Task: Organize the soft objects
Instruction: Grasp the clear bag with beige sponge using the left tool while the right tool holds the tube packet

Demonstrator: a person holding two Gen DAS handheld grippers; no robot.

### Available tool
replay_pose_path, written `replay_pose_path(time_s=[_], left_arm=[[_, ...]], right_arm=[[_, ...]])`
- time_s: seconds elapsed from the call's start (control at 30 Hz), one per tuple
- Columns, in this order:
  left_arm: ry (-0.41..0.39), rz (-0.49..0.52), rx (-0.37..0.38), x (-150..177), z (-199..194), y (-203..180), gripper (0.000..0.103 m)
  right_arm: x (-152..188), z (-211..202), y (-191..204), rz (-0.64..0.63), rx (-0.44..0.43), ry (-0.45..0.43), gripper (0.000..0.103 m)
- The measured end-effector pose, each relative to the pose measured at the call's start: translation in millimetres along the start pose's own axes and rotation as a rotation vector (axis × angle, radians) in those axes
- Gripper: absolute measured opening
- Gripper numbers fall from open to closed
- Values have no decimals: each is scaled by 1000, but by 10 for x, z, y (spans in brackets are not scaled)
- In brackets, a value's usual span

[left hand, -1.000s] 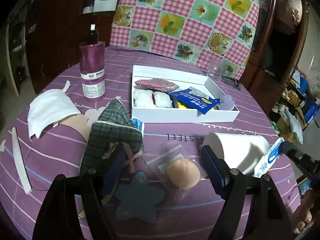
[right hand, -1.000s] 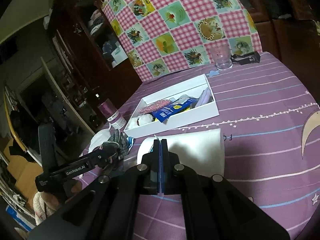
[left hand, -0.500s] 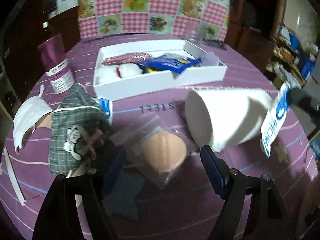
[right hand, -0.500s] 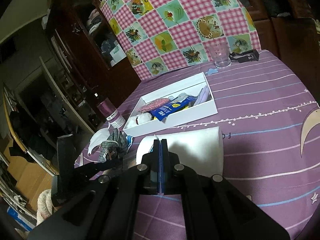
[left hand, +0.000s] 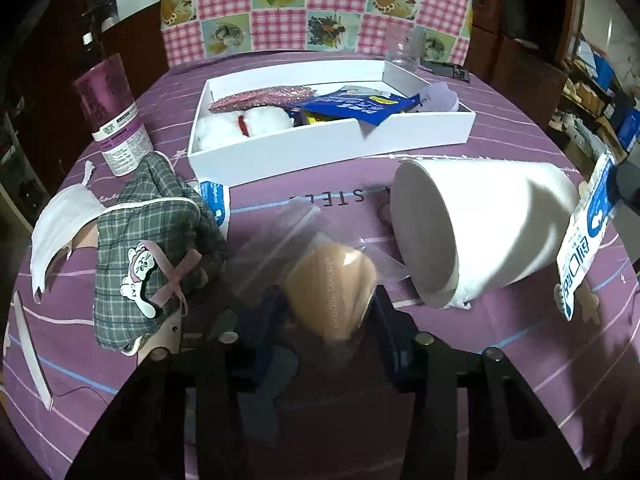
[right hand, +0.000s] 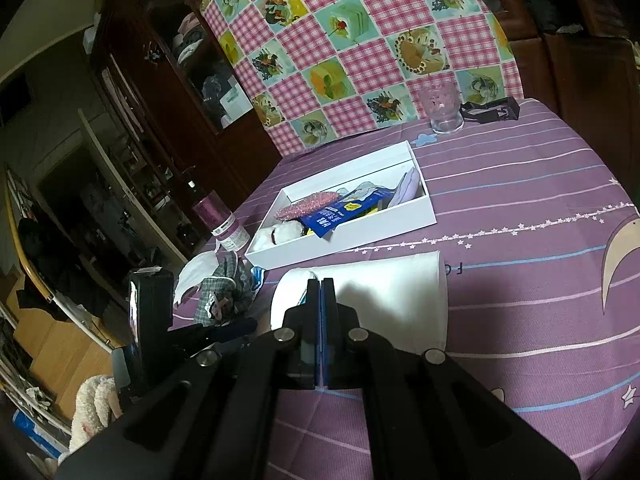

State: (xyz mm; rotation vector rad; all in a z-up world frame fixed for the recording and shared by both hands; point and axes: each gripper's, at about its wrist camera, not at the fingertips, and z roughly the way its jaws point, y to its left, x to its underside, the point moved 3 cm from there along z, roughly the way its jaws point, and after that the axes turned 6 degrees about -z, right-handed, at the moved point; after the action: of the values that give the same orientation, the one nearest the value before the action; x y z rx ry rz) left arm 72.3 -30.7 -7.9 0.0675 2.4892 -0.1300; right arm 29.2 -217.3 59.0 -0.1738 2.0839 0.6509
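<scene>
My left gripper point(left hand: 326, 312) is shut on a tan makeup sponge point(left hand: 332, 288) in a clear plastic bag, low over the purple tablecloth. A white box point(left hand: 332, 144) behind it holds a pink glitter piece, white fluffy items and a blue packet. A plaid pouch point(left hand: 148, 240) and a white face mask point(left hand: 60, 216) lie to the left. A white paper roll point(left hand: 476, 236) lies on its side to the right. My right gripper point(right hand: 321, 292) is shut on a small blue-and-white packet point(left hand: 586, 240), just above the roll point(right hand: 384, 296).
A purple spray bottle point(left hand: 116, 120) stands at the left, a glass point(right hand: 440, 108) and a black strap point(right hand: 490, 110) at the back. A white strip point(left hand: 30, 356) lies near the left table edge. A checkered chair back point(left hand: 316, 4) rises behind the table.
My left gripper has moved forward and shut around the bagged sponge, which lay between its open fingers before. My right gripper stays shut over the roll.
</scene>
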Motion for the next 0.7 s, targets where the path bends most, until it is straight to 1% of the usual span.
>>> replay_pose_path(time_s=[0.07,0.13,0.17,0.2,0.43,0.53,0.7], left_arm=[[-3,-22,11,-19,-16,34,36],[-6,-50,31,-34,-41,76,28],[-9,-56,45,-40,-57,86,21],[-18,-58,71,-52,-93,80,9],[-22,-64,64,-68,-99,76,6],[-34,-78,46,-76,-120,115,6],[-79,-96,72,-104,-223,146,5]], right_arm=[[-1,2,2,1,2,0,1],[0,2,5,0,-1,1,1],[3,6,5,-1,-1,2,1],[6,7,6,-4,-1,3,1],[5,5,29,-28,3,5,1],[6,7,31,-27,5,5,1],[12,6,49,-39,6,5,1]])
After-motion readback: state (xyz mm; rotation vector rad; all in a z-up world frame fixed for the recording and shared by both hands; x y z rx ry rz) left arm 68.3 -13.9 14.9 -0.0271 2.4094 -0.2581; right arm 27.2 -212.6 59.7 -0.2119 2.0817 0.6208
